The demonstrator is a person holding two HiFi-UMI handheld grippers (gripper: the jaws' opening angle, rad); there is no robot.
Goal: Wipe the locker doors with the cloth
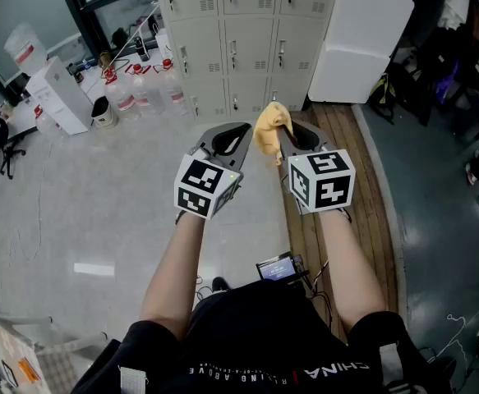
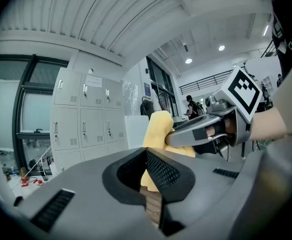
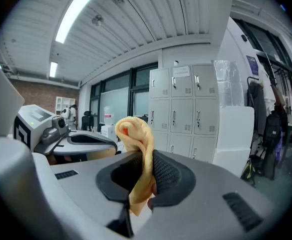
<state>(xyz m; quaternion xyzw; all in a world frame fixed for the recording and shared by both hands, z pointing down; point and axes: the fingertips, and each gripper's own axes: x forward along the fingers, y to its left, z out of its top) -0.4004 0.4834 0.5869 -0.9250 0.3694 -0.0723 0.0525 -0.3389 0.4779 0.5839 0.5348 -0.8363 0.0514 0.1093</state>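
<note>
**Operator:** Right gripper [image 3: 147, 159] jaws pinch the yellow cloth [image 3: 134, 134] at centre frame. Left gripper [image 2: 147, 153] jaws are pressed together, empty.

**Spotter:** And the lockers [image 1: 239, 39]?

**Operator:** Upper frame, well apart. I'd step closer, then press the cloth flat against a door.

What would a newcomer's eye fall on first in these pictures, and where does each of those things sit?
The yellow cloth stands out first: it sticks up at the middle of the head view, pinched in the right gripper. Beside it, the left gripper is shut on nothing, and both grippers carry bold black-and-white marker cubes. Ahead, across open floor, stands the bank of pale lockers, well apart from the cloth.
</note>
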